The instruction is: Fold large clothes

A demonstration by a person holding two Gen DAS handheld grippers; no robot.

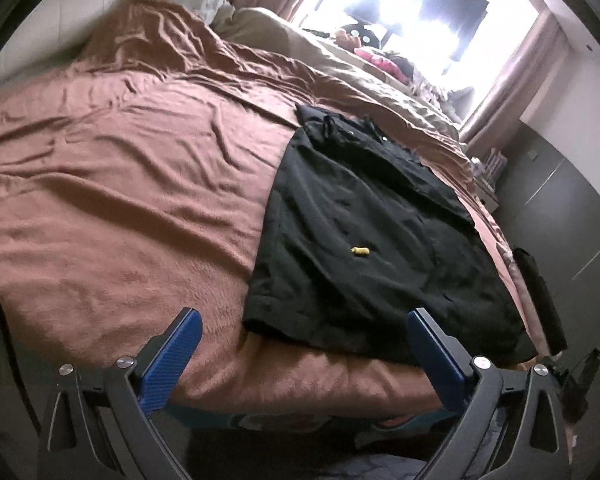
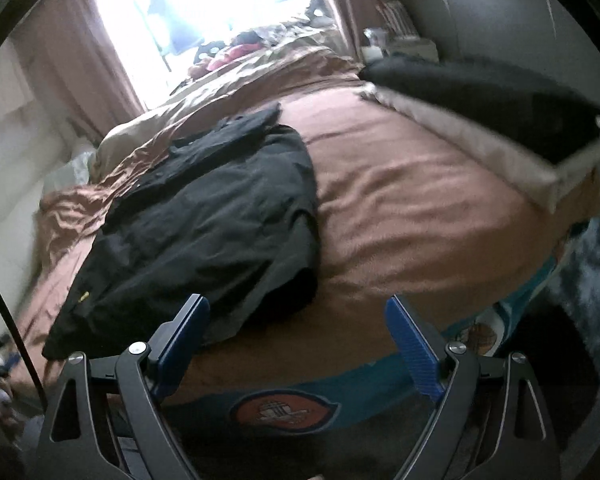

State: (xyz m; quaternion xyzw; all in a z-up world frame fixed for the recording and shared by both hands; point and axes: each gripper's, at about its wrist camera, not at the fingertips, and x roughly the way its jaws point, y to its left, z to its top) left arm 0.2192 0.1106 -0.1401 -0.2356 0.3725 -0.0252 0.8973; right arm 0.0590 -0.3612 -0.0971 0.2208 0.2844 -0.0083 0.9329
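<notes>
A bedroom with a bright window point(image 1: 420, 12) framed by pinkish curtains point(image 1: 512, 76) holds a wide bed covered by a rumpled brown blanket point(image 1: 120, 184), and both cameras look across it from the foot end. On that blanket lies the task's garment, a black jacket point(image 1: 364, 240), spread fairly flat with its hem near the foot edge of the bed and its collar end pointing toward the window; a small yellow tag point(image 1: 360, 251) shows on its front. In the right wrist view the same jacket point(image 2: 220, 216) sits left of centre, somewhat bunched along its right edge. The left gripper point(image 1: 304, 332) hangs just short of the bed edge with its blue-padded jaws spread wide and nothing between them, its right finger point(image 1: 440, 360) in front of the jacket's hem. The right gripper point(image 2: 298, 320) is likewise wide open and empty, its left finger point(image 2: 184, 340) overlapping the jacket's near corner in the view (whether it touches cannot be told). At the far right corner of the bed rests a folded pile point(image 2: 500, 120), dark on top and pale beneath. A teal sheet point(image 2: 284, 404) with an orange emblem shows below the blanket's edge.
</notes>
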